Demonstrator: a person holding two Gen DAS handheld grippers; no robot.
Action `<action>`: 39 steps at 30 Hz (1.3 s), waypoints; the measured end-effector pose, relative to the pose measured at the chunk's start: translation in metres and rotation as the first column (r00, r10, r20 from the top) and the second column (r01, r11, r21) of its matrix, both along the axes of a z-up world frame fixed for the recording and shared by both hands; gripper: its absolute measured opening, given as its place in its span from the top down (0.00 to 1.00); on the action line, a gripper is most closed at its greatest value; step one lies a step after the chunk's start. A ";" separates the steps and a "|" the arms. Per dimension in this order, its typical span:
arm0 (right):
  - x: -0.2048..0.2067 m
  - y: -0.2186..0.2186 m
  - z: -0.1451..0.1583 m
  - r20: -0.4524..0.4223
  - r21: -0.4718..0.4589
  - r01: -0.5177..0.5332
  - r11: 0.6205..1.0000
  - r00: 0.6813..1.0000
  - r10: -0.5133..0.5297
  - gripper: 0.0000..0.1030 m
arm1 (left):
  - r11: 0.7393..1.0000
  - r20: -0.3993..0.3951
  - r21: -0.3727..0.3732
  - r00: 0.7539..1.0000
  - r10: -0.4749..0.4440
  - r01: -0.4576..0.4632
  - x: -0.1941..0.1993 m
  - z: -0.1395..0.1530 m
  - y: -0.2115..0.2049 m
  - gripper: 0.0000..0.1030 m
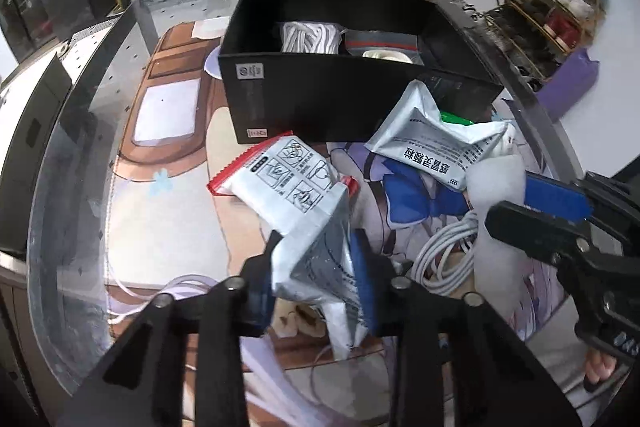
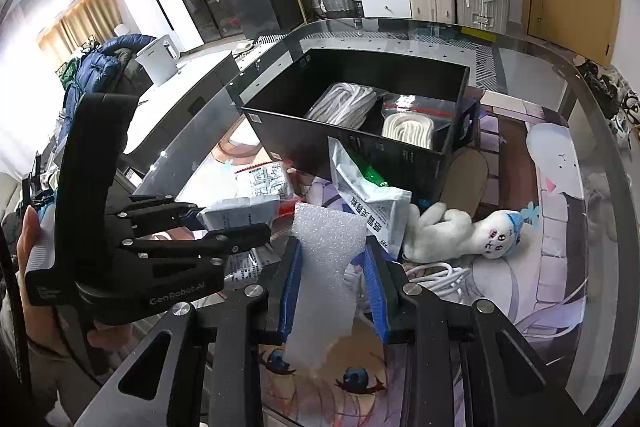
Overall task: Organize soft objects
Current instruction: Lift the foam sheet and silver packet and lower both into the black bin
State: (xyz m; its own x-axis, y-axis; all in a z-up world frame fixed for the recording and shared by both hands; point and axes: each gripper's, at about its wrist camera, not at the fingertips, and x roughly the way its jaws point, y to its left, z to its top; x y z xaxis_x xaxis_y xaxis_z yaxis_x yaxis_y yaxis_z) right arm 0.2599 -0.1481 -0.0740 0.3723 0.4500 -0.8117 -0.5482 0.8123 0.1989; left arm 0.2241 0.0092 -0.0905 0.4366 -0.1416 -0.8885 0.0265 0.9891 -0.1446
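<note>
Between our left gripper's [image 1: 316, 255] blue pads, seen from the left wrist, a crumpled silver-white foil pouch with a red zip strip [image 1: 296, 195] is pinched by its lower end. We judge the jaws closed on it. Its long axis runs from the pads up and to the left, red strip leading, toward the black rectangular storage box [image 1: 320, 103] on the glass-topped table [image 1: 80, 187]. A second silver foil pouch printed with dark characters [image 1: 432, 143] leans against the box's near wall, and a coil of white cable [image 1: 444, 259] lies just beside our grip. Our right gripper [image 1: 532, 203] enters from the right edge.

From the right wrist, we see the right gripper [image 2: 332, 287] clamped on a white foam sheet [image 2: 328, 267], which stands upright between the blue pads, long axis pointing away from us toward the box [image 2: 360, 139]. Two bagged coils of white rope [image 2: 344, 103] already fill two of its compartments. A white plush doll with a blue cap [image 2: 464, 231] lies on the table's printed mat, untouched, near the box corner.

We read the step as pick-up finished on both sides, with stowing not yet done. The next move, in our judgement, calls for lifting the red-strip pouch clear of the box wall and releasing it into a free compartment; its limp body may fold or catch on the rim.
</note>
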 end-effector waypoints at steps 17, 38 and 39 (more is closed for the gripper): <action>0.001 0.007 0.009 0.032 0.020 -0.006 1.000 0.999 0.006 0.71 | 0.996 0.153 0.019 0.984 -0.093 0.091 -0.025 0.049 0.000 0.94; 0.019 0.009 0.089 0.324 0.111 0.077 0.991 0.940 -0.109 0.71 | 0.997 0.457 -0.001 0.887 -0.067 0.076 0.003 0.135 0.003 0.94; 0.024 0.011 0.090 0.333 0.110 0.086 0.990 0.935 -0.118 0.71 | 0.998 0.471 0.009 0.880 -0.062 0.066 0.008 0.136 0.003 0.94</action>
State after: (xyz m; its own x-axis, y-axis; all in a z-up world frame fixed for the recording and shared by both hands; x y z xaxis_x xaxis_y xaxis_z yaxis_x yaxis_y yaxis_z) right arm 0.2835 -0.1370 0.0160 0.6653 0.4616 -0.5867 -0.5110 0.8545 0.0929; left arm 0.2317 0.0121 0.0457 0.7929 -0.1892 -0.5793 0.1567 0.9819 -0.1063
